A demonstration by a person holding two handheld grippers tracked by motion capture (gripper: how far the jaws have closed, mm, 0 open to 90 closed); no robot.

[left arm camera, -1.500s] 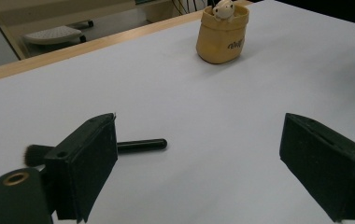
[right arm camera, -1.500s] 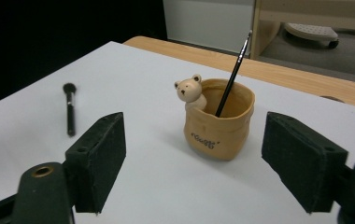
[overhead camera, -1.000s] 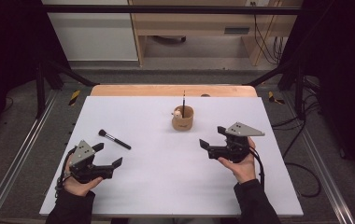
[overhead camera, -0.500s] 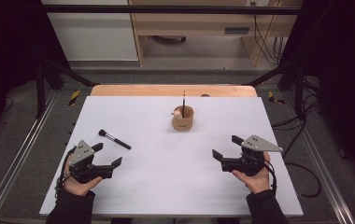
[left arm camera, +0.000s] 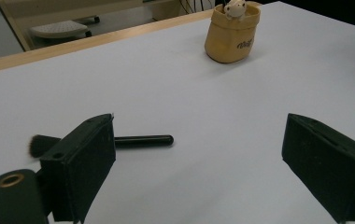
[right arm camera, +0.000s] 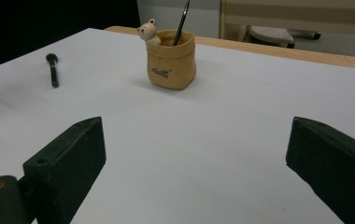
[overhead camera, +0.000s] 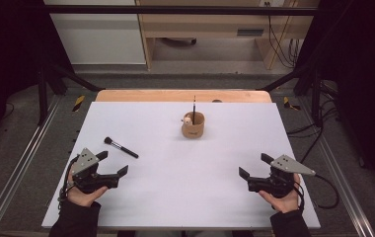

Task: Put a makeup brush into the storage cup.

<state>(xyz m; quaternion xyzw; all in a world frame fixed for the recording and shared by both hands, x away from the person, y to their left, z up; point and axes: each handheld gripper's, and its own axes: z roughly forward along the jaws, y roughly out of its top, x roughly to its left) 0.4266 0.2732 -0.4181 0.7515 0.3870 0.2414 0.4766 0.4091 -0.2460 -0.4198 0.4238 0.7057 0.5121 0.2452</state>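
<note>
A tan pot (overhead camera: 193, 125) with a small bear figure on its rim stands mid-table, toward the back. A thin black brush stands upright in the pot (right arm camera: 171, 58). A second black brush (overhead camera: 121, 147) lies flat on the white table at the left. My left gripper (overhead camera: 112, 163) rests open near the front left corner, just in front of that brush (left arm camera: 143, 139), with nothing between its jaws. My right gripper (overhead camera: 255, 165) sits open near the front right edge, well in front of the pot (left arm camera: 232, 33), and holds nothing.
The white table top (overhead camera: 185, 173) has a wooden strip (overhead camera: 180, 95) along its back edge. Black frame posts and metal rails run along both sides. Cables hang at the right of the table.
My right gripper has drawn back toward the front right edge of the table and lowered. The left gripper has stayed in place.
</note>
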